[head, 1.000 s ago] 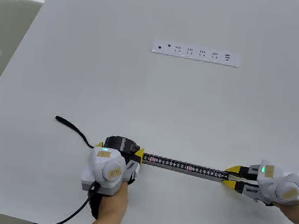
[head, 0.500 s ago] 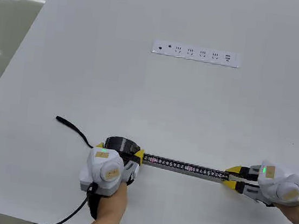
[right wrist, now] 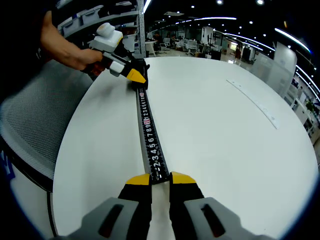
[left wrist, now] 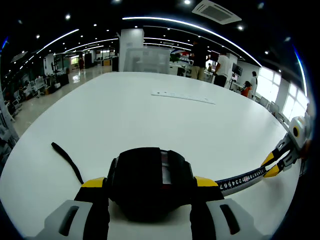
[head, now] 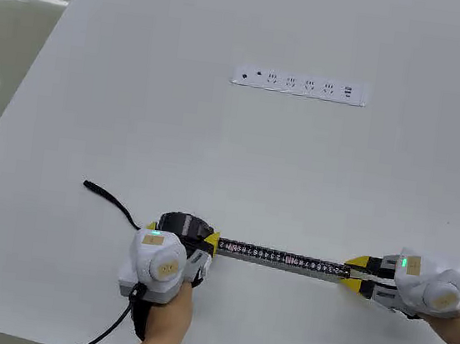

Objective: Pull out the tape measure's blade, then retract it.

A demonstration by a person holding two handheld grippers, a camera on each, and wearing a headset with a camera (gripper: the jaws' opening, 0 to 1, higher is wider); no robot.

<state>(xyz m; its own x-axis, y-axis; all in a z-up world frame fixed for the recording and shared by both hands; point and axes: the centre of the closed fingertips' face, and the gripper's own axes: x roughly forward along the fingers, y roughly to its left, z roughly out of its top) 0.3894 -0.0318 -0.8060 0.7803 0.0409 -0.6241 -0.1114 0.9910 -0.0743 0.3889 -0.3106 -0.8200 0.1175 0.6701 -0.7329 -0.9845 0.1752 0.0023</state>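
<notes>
On the white table, the black tape measure case [head: 183,224] sits between the yellow fingertips of my left gripper [head: 202,248], which is shut on it. In the left gripper view the case [left wrist: 150,180] is held by that gripper [left wrist: 150,183], and its black wrist strap [left wrist: 66,159] trails off to the left. The blade [head: 285,258] runs flat along the table from the case to my right gripper [head: 355,272]. There the right gripper [right wrist: 160,178] is shut on the blade's end, with the numbered blade [right wrist: 149,131] stretching away to the left gripper [right wrist: 121,67].
A white power strip [head: 299,85] lies farther back on the table, well away from both grippers. The table's left edge [head: 20,104] drops to a glossy floor. A black cable [head: 105,335] hangs off the near edge by the left hand.
</notes>
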